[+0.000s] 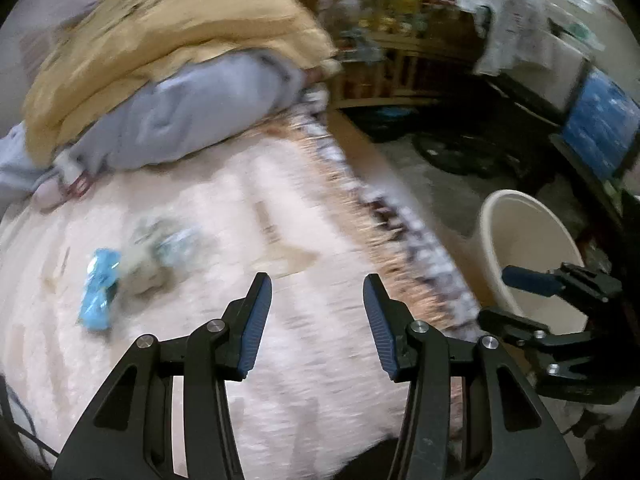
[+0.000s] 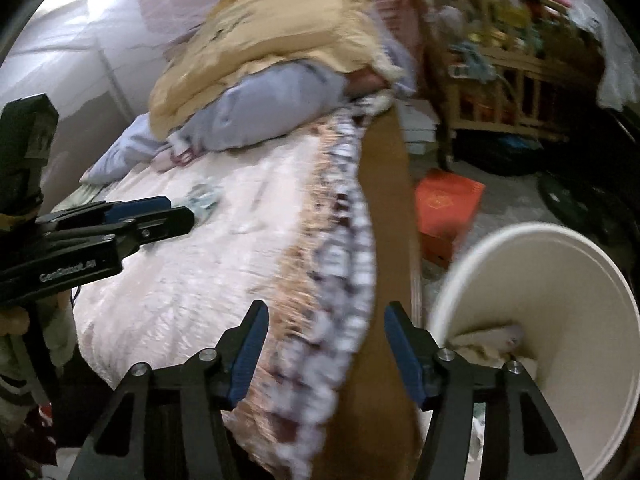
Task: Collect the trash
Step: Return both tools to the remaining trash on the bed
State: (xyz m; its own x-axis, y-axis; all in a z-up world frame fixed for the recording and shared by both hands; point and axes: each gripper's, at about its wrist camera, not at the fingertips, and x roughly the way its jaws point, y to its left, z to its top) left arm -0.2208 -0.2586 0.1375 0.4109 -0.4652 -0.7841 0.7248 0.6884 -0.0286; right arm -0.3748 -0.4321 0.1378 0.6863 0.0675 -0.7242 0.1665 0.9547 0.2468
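A blue wrapper (image 1: 99, 294) and a crumpled pale wrapper (image 1: 160, 252) lie on the pink bedspread (image 1: 280, 352), left of my left gripper (image 1: 318, 292), which is open and empty above the bed. The crumpled trash also shows in the right wrist view (image 2: 204, 200). A cream bucket (image 1: 496, 240) stands on the floor beside the bed; in the right wrist view the bucket (image 2: 560, 300) holds some crumpled trash (image 2: 484, 340). My right gripper (image 2: 326, 320) is open and empty over the bed's edge, next to the bucket.
A yellow blanket (image 1: 180, 32) and grey pillow (image 1: 192, 120) are piled at the bed's head. A wooden shelf (image 1: 400, 40) stands behind. An orange box (image 2: 448, 208) lies on the floor. A blue screen (image 1: 600, 136) is at right.
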